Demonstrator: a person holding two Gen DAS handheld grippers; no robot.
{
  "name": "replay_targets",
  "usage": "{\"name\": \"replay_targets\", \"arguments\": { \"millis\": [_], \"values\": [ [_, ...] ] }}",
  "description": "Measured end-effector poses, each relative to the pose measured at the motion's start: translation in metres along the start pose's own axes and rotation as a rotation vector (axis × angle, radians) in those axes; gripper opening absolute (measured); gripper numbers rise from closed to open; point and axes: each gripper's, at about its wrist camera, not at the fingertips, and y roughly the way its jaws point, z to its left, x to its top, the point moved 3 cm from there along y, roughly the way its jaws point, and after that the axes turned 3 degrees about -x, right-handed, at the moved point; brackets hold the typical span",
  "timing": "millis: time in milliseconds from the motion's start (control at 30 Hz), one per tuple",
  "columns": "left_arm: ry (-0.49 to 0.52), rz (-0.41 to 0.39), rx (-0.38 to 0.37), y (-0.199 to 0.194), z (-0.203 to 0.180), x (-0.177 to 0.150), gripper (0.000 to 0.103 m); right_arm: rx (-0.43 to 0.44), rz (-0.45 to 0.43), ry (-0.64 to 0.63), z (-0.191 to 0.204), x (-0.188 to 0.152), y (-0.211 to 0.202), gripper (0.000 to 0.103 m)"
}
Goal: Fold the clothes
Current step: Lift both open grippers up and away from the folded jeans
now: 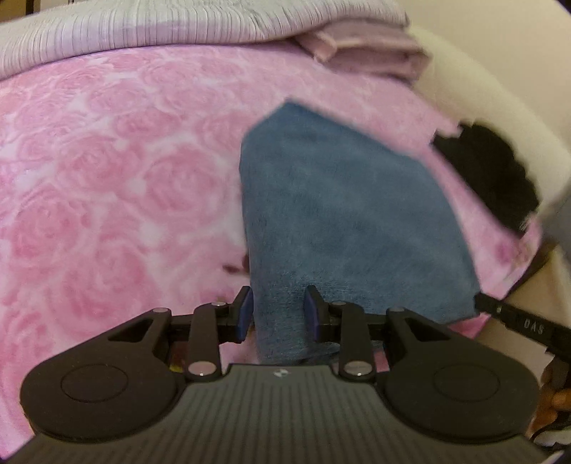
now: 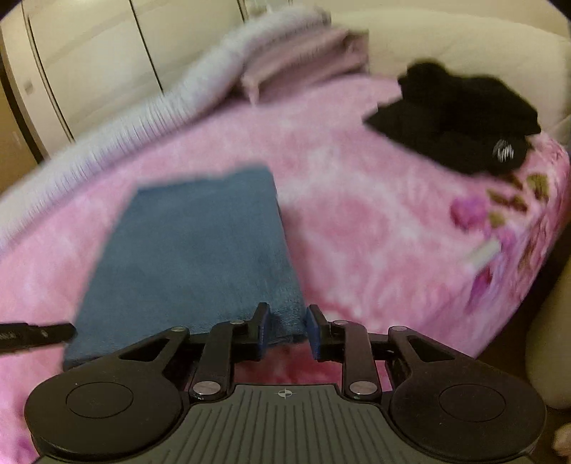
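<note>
1. So there's a blue towel lying flat on the bed, on top of a pink rose-pattern blanket. It looks folded over already, with a thick rounded edge on one side.
2. The left tool sits at the near edge of the towel, at its left corner. Its fingers are partly spread and the blue cloth runs between them, but I can't tell if the pads actually press on it or just straddle it.
3. The right tool is at the towel's other near corner. The jaws stand a little apart and the corner of the cloth sits in the gap; the right-hand pad looks clear of it, the left one is right against the fabric. Doesn't look like a real pinch to me.
4. Each tool shows up as a black bar at the edge of the other's view, so they're working the same near edge, one per corner.
5. Further back on the bed: a grey ribbed blanket bunched along the far side, with a pale pink folded cloth next to it.
6. A black garment lies crumpled near the far right of the blanket, well apart from the towel.
7. The right wrist view is pretty blurry, so small details are hard to make out.
</note>
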Motion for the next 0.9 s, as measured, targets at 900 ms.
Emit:
{"name": "replay_targets", "arguments": {
  "millis": [900],
  "values": [
    [0.103, -0.068, 0.192, -0.11, -0.045, -0.055, 0.033, 0.019, 0.01, 0.1, 0.008, -0.035, -0.107, 0.04]
  ]
}}
